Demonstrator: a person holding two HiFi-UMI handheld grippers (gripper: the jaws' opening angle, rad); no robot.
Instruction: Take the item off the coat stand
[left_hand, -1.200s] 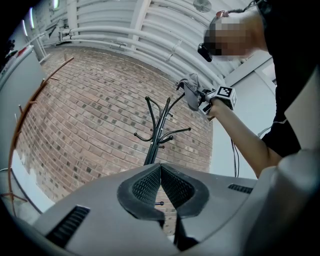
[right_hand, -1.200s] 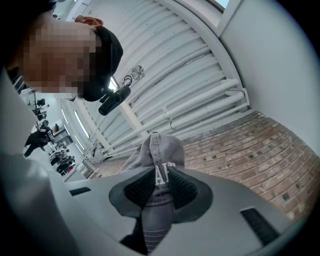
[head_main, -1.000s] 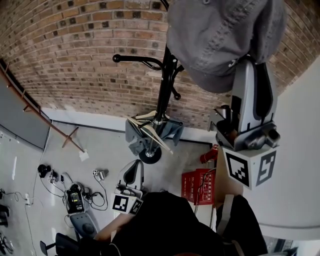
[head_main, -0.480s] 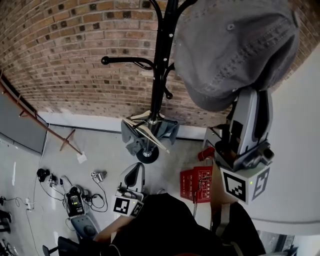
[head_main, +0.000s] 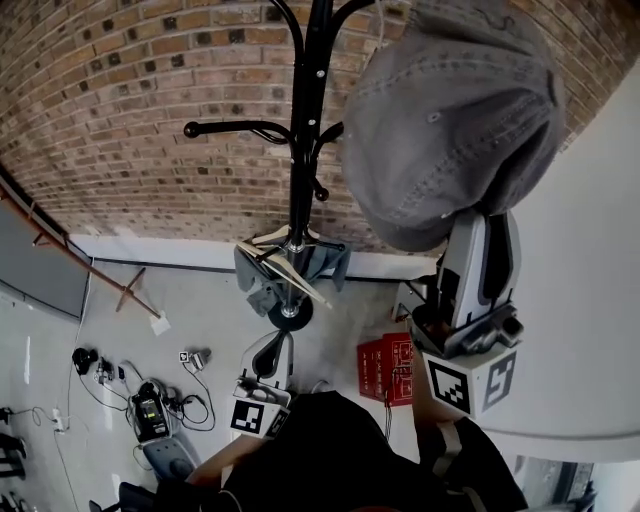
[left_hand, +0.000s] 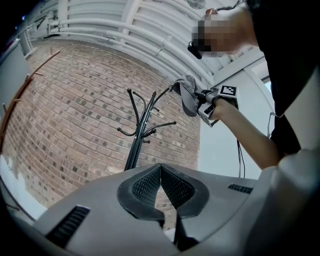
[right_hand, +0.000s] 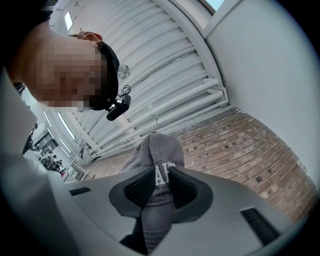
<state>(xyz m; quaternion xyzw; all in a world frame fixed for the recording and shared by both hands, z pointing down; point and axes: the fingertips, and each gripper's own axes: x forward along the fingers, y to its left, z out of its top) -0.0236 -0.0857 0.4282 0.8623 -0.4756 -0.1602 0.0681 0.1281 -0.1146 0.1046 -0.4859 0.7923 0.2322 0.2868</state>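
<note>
The right tool (head_main: 478, 228) clenches the cap (head_main: 450, 130) by its brim, held high just beside the coat stand (head_main: 303, 150), off its hooks. The left tool (head_main: 270, 350) hangs low, closed, empty. Removal looks done.

Left gripper (left_hand: 160, 170) fingers (left_hand: 145, 187) meeting at tips, nothing between. Beyond: black coat stand (left_hand: 136, 142) upright before brick wall (left_hand: 70, 125). Upper right: right gripper (left_hand: 202, 102) on outstretched arm (left_hand: 247, 132), clamping grey cap (left_hand: 188, 95) near stand's top hook.
</note>
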